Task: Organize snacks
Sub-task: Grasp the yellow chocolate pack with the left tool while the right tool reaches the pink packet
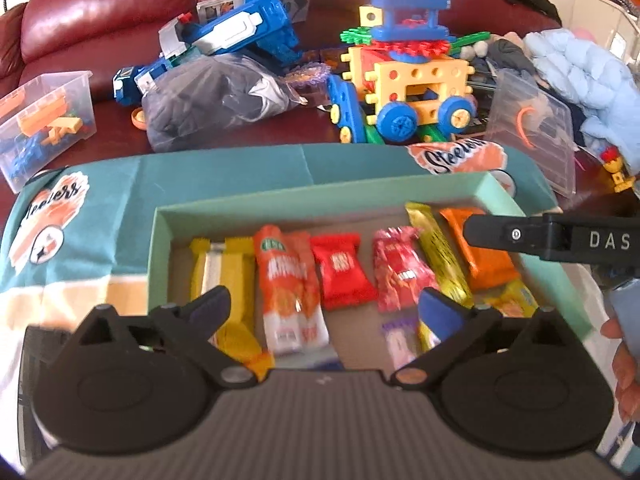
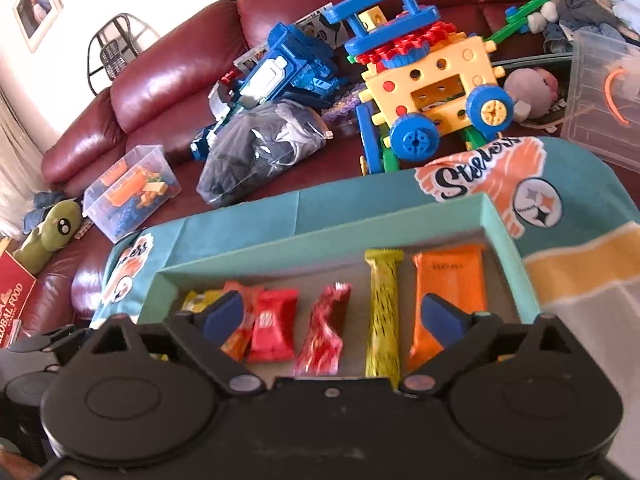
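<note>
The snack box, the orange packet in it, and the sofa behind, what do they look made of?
Snack box: matte mint card, seemingly; thin straight walls, brown board floor.
Orange packet: plastic film, probably; smooth sheen, crimped flat end.
Sofa: leather or imitation; glossy dark red, strong highlights.

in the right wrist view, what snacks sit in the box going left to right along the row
red square packet → red twisted wrapper → yellow stick → orange bar. The yellow and orange packs at the far left are left out: a gripper finger hides them, so their order is unclear.
</note>
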`<state>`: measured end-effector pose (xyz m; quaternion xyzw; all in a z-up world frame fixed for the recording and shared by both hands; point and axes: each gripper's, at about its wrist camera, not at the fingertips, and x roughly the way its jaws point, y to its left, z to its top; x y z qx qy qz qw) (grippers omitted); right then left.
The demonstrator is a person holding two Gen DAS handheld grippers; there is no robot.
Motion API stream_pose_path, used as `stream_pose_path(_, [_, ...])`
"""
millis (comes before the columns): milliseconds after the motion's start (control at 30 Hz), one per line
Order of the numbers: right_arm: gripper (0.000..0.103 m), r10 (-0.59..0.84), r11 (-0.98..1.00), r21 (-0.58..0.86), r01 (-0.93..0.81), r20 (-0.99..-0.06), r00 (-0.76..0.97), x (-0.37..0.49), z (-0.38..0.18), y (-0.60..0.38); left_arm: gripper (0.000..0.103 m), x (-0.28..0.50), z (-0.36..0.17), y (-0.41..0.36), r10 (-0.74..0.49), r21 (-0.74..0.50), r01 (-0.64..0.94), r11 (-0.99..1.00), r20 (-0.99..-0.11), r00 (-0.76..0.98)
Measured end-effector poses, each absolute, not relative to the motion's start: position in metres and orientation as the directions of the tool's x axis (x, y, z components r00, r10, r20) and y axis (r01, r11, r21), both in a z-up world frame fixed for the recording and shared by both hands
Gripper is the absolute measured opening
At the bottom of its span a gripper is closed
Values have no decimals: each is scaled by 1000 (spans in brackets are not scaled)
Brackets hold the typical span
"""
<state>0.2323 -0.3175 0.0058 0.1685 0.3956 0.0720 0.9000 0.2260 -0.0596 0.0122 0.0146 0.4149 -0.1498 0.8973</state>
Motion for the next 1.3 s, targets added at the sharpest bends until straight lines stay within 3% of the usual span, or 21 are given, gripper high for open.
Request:
stream_pose_path(467, [100,302,921,389,-11,-699,648,110,6,-329,102,106,-1,-33,-280,-85,351,932,-786,551])
stream_pose_path(567, [83,292,932,362,-21,-715,635,94,-4,-324,96,102,-19,-31,-259,-82,338,937,-814,520])
stream_pose_path(633, [56,271,944,329,-22,-738,617,88,-12,-317,94,102,-29,-30,-241,-75,326,942,-827,508])
stream_pose_path(700, [43,290,942,332,-34,-762,580,87,-23,-310,91,103,-37,-29,-223,-61,322,945,-838,498])
stream_pose_path(733, [41,299,941,336,-39,-769,565,88,-27,-307,89,104,-40,-28,-216,-56,320,946,-842,493])
stream_pose_path(1300, [42,387,920,379,-102,-832,398,60,-51,-302,91,76,-63,8,-172,-23,326,945,-883,437])
